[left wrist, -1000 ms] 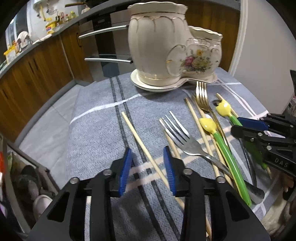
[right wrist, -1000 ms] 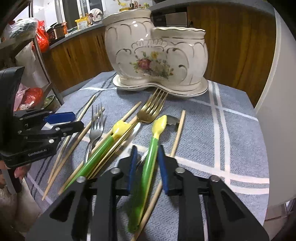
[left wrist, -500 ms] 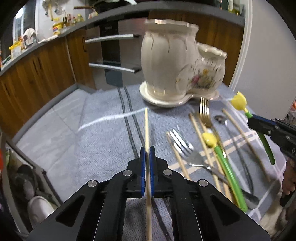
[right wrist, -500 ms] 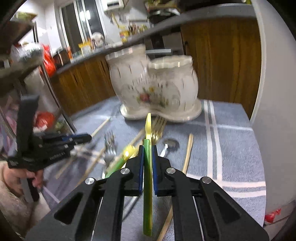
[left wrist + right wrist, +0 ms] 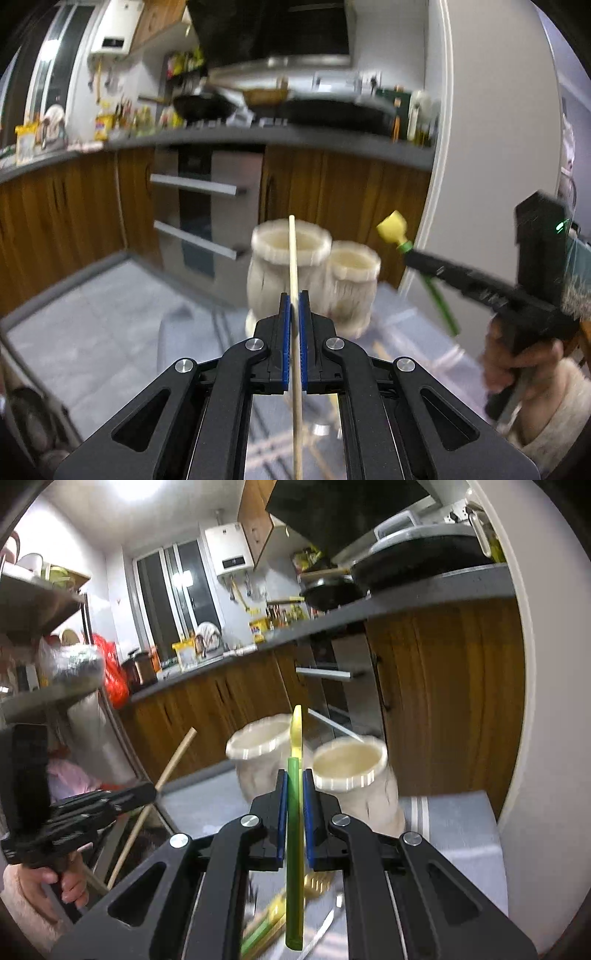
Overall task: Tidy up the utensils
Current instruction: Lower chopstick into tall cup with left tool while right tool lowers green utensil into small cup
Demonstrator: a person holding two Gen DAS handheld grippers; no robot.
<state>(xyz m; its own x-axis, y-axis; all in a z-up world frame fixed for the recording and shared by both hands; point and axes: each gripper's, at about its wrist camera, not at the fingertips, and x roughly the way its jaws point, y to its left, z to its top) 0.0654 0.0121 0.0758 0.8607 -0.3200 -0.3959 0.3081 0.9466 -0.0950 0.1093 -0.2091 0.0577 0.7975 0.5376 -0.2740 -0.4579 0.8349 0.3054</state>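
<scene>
Gripping a chopstick point(image 5: 293, 254), left claw point(image 5: 293, 301); right claw point(image 5: 295, 779) clenched on green-handled utensil point(image 5: 294, 834).

One chopstick point(image 5: 293, 266), one green spoon point(image 5: 294, 812), two holder cups point(image 5: 349, 764), two tongs point(image 5: 293, 314).

Each hand-held gripper is matte black with angular cut-out linkage arms, round silver screws at the joints and blue ribbed pads point(image 5: 283, 343) inside the fingers. A green light glows on the right hand-held gripper point(image 5: 410, 255). The person's bare hand point(image 5: 70, 886) wears a fuzzy pale sleeve point(image 5: 550, 417).
</scene>
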